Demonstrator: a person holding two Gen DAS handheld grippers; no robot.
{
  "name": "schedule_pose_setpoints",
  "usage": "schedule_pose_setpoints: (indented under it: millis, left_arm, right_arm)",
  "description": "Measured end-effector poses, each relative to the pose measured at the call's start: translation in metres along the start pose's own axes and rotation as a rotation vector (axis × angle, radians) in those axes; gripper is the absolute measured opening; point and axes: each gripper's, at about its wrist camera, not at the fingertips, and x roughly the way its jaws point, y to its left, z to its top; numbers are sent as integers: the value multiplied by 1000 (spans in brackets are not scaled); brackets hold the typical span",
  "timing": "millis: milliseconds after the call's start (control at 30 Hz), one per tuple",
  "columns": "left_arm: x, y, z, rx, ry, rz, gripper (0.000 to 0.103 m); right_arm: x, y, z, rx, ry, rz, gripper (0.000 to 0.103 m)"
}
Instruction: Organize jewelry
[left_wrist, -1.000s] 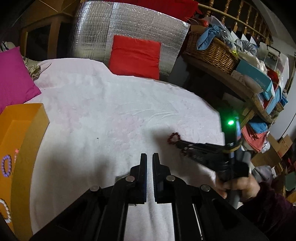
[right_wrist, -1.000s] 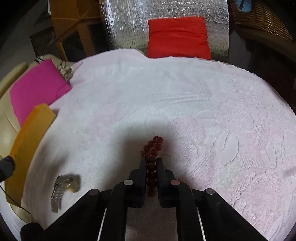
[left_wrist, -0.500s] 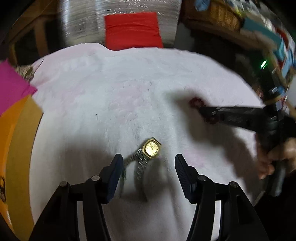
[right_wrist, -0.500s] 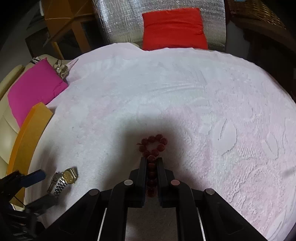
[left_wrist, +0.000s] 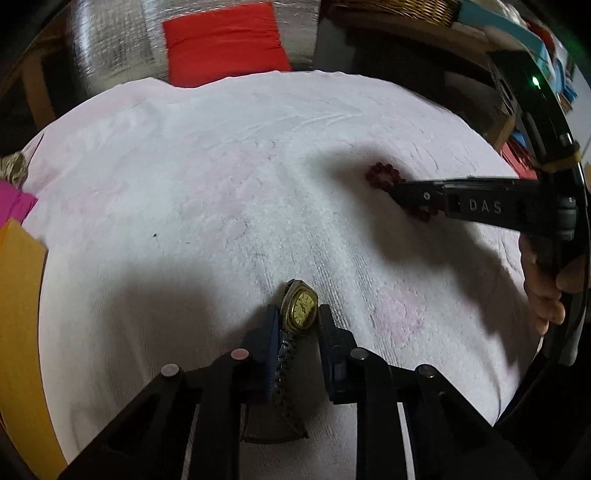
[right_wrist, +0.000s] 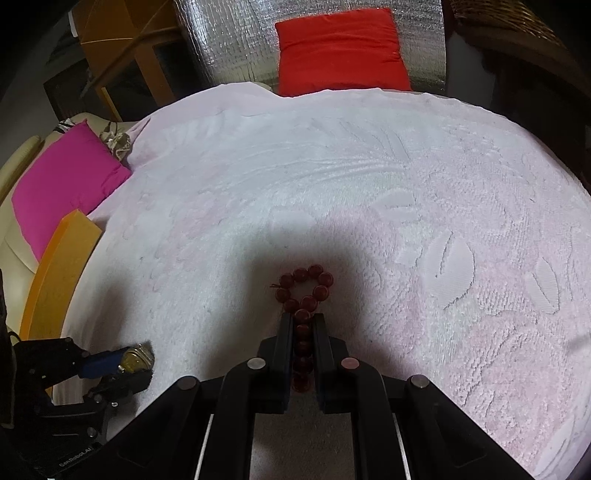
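Note:
A gold-faced watch (left_wrist: 300, 309) with a metal band lies on the pale pink towel (left_wrist: 221, 166). It sits between the fingertips of my left gripper (left_wrist: 297, 314), whose jaws are closing, with the pads against the sides of its case. The right wrist view shows the same watch (right_wrist: 137, 357) at lower left in that left gripper (right_wrist: 138, 367). My right gripper (right_wrist: 303, 318) is shut on a dark red bead bracelet (right_wrist: 306, 284), whose loop pokes out past the fingertips onto the towel. From the left wrist view, the bracelet (left_wrist: 382, 175) and right gripper (left_wrist: 397, 192) are at the right.
An orange box (right_wrist: 59, 273) stands at the towel's left edge, beside a magenta cushion (right_wrist: 62, 181). A red cushion (right_wrist: 340, 48) leans on silver foil at the back. A hand (left_wrist: 543, 288) holds the right gripper. Shelves and a wicker basket (left_wrist: 399, 7) lie beyond the right edge.
My left gripper came down over the watch, opened wide around it, then narrowed onto its case. The right gripper kept still on the bracelet, whose loop spread a little.

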Motion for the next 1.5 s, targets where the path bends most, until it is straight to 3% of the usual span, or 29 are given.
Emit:
schedule_pose_setpoints:
  millis: [67,467,1067,1267,1500]
  left_arm:
    - [-3,2,-1,-28,-13,3,14]
    - [-52,6,-4,-127,-155,65,14]
    - [-130,2,-6,-114,-284,252,13]
    - [-151,13,-15,-140,-313,289,14]
    - [-182,43,-31,-187,-361,344,14]
  right_arm:
    - [0,0,0,0,-1,1,11]
    - [-21,14,0,-37,-91,57,10]
    - [-53,41,-7,-76,-177,99,10]
    - [-65,63,-8,-95,-201,127,10]
    - [-75,122,-11,-184,-222,198,11]
